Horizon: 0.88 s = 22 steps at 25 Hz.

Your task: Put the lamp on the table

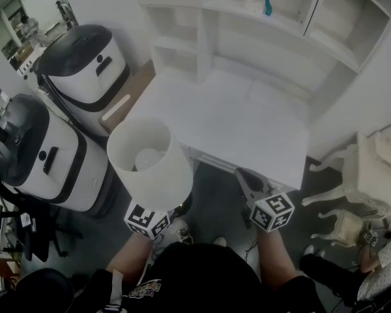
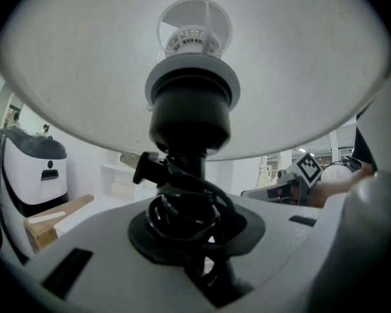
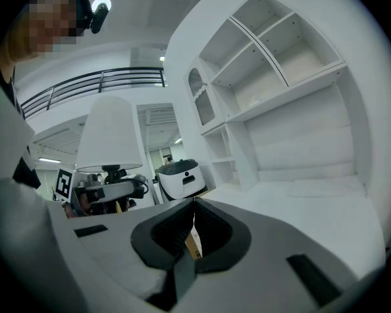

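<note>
Lamp [image 1: 150, 168]: off table, upright, long axis vertical. Stem clamped in left gripper [image 2: 189, 223] jaws, shade directly above them. White tapered shade, black socket, black cord coiled round stem. Table [image 1: 247, 122] ahead of left gripper, slightly right. Right gripper [image 3: 194, 240]: jaws together, nothing held, alongside. Judgement: left does placing.

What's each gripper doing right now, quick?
Left gripper: closed on the lamp, at its black stem.
Right gripper: closed, holding nothing.
</note>
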Each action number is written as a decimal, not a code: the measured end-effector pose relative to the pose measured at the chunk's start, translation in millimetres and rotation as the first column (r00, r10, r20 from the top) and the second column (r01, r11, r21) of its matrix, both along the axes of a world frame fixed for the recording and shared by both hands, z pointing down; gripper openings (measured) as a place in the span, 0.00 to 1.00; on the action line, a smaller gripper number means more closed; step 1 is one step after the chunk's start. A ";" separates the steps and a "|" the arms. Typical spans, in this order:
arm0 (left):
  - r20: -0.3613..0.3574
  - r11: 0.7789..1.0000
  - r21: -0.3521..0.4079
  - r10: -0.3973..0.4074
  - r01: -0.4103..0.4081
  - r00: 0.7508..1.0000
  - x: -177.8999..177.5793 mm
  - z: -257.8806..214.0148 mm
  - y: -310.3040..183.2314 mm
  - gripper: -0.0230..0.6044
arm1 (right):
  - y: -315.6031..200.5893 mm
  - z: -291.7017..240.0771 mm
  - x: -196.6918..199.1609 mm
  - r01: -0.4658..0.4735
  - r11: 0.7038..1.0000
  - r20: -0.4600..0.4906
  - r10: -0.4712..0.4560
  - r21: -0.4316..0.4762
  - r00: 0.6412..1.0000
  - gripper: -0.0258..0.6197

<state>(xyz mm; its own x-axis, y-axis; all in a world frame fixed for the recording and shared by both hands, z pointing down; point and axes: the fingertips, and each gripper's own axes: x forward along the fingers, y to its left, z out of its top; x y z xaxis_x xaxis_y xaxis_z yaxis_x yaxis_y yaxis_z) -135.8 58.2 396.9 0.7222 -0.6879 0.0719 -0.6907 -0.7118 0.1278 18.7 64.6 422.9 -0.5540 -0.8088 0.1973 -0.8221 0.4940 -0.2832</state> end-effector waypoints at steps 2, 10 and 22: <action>0.000 1.000 0.002 0.012 -0.012 1.000 -4.7 1.6 -7.9 0.19 | -7.3 2.3 -3.7 -0.011 1.000 -0.001 0.011 -0.006 1.000 0.08; -0.001 0.998 0.003 0.061 -0.061 0.998 -24.4 8.0 -33.7 0.19 | -30.1 7.2 -24.5 -0.050 0.999 -0.002 0.050 -0.016 0.999 0.08; -0.002 0.990 0.014 0.139 -0.139 0.990 -49.8 10.4 -62.3 0.19 | -53.0 4.7 -48.8 -0.134 0.991 -0.017 0.134 0.007 0.991 0.08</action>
